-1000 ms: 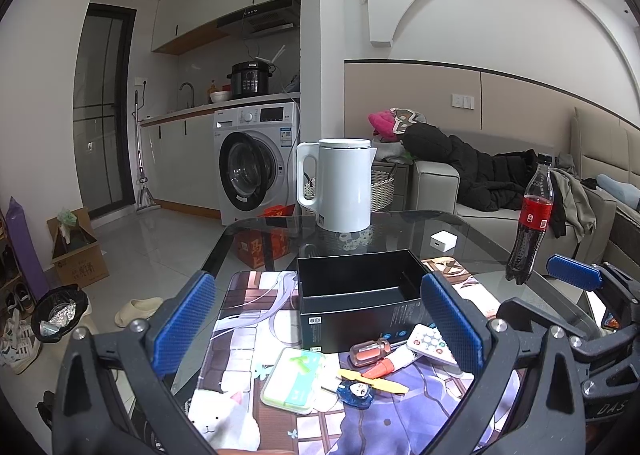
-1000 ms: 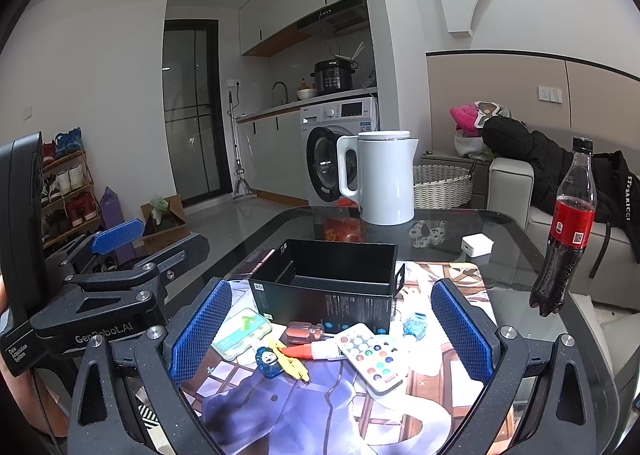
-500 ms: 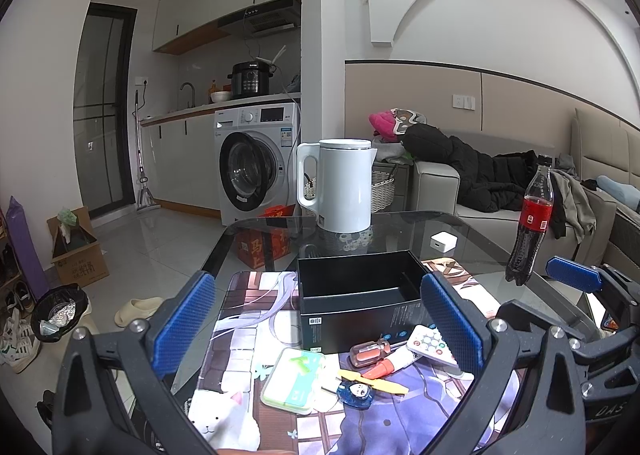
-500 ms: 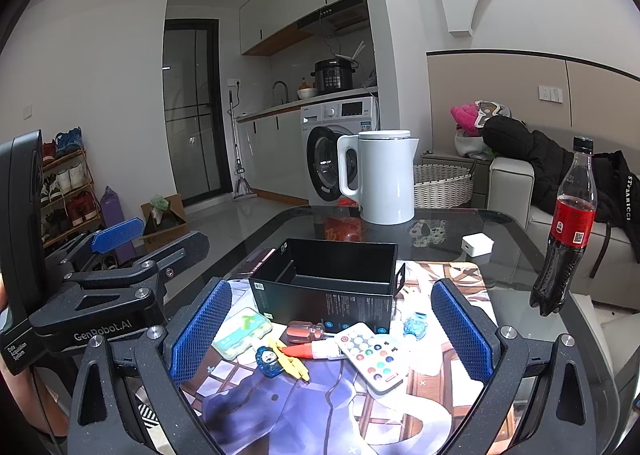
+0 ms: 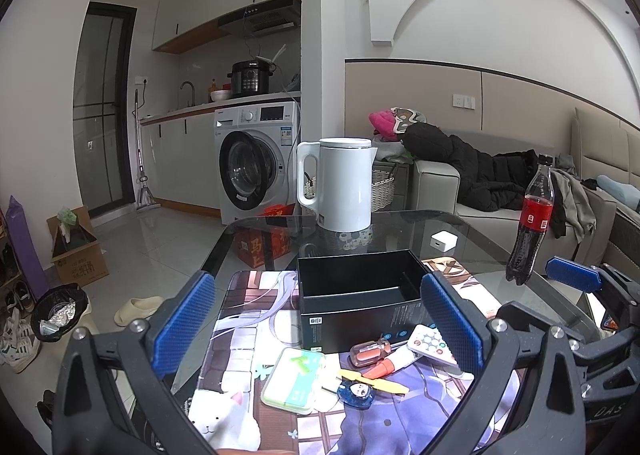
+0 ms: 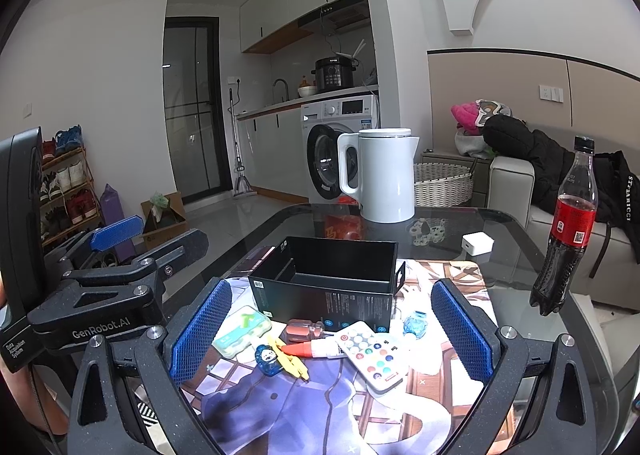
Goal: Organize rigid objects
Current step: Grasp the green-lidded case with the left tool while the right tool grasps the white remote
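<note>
Home flat (washing machine (image 5: pixel 256 163), sofa (image 5: pixel 436 187))

Left gripper (image 5: pixel 318 319): was held wide open above the mat.
Black box (image 5: pixel 360 291): was seen mid-mat, small items (image 5: pixel 360 367) clustered before it.

Open box (image 6: pixel 324 283) on the mat (image 6: pixel 304 407); before it lie a case (image 6: pixel 242 331), tube (image 6: pixel 316 347) and remote (image 6: pixel 372 355). Kettle (image 6: pixel 384 175) behind the box; bottle (image 6: pixel 564 235) to the right.
</note>
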A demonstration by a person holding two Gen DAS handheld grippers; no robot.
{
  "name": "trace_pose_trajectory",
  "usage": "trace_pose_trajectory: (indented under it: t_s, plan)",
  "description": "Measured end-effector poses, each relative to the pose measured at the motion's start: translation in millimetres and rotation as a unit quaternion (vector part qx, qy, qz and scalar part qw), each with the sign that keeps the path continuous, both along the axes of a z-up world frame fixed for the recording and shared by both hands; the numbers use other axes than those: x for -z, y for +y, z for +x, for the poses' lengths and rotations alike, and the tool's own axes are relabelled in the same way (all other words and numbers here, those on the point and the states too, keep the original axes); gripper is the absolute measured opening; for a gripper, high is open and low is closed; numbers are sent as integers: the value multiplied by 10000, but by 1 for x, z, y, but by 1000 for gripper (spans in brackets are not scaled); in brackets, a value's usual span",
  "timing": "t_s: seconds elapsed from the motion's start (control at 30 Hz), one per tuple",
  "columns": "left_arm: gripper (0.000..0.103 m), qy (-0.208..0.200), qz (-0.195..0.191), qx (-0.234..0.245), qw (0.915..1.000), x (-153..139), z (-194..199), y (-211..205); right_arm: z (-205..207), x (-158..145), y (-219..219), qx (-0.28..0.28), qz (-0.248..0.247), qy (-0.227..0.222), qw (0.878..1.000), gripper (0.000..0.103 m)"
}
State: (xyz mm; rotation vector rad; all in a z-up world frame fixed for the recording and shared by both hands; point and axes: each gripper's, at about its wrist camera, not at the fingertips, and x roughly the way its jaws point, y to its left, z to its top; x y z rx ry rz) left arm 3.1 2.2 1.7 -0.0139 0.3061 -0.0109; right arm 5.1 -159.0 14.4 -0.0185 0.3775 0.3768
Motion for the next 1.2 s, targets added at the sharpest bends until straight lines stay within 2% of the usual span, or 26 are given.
trace_pose_trajectory:
  t_s: [0.2,0.33,0.4,0.5,0.67,0.77,0.97,1.03,1.13,1.2]
  plan:
    - [103,228,-53,-39,9997,0,11,5,15,-7,-4,-6,-49,164,9999,102]
    - [103,776,16,-123,9969,9,30,8,37,-4,5,-57,-492,487,9976,102]
    - [103,1218,168,-122,9923,17,45,9,51,0,9,-109,-707,716,9949,102]
    - [103,1750,202,-163,9842,29,67,16,78,11,11,-121,-1032,1110,9884,102]
    - [103,2599,601,-162,9636,58,102,21,125,33,4,-229,-1138,1989,9731,102]
    - [103,2997,535,-48,9525,72,113,25,139,47,3,-363,-1234,2312,9644,100]
    - [102,3490,462,204,9358,91,122,24,146,69,6,-605,-1490,2717,9488,85]
    - [102,3591,521,280,9314,96,123,23,144,77,9,-721,-1543,2803,9447,84]
    - [101,3681,568,303,9276,103,125,22,141,86,15,-815,-1680,2856,9400,81]
    - [101,3740,576,338,9250,107,127,22,141,92,17,-838,-1789,2884,9369,74]
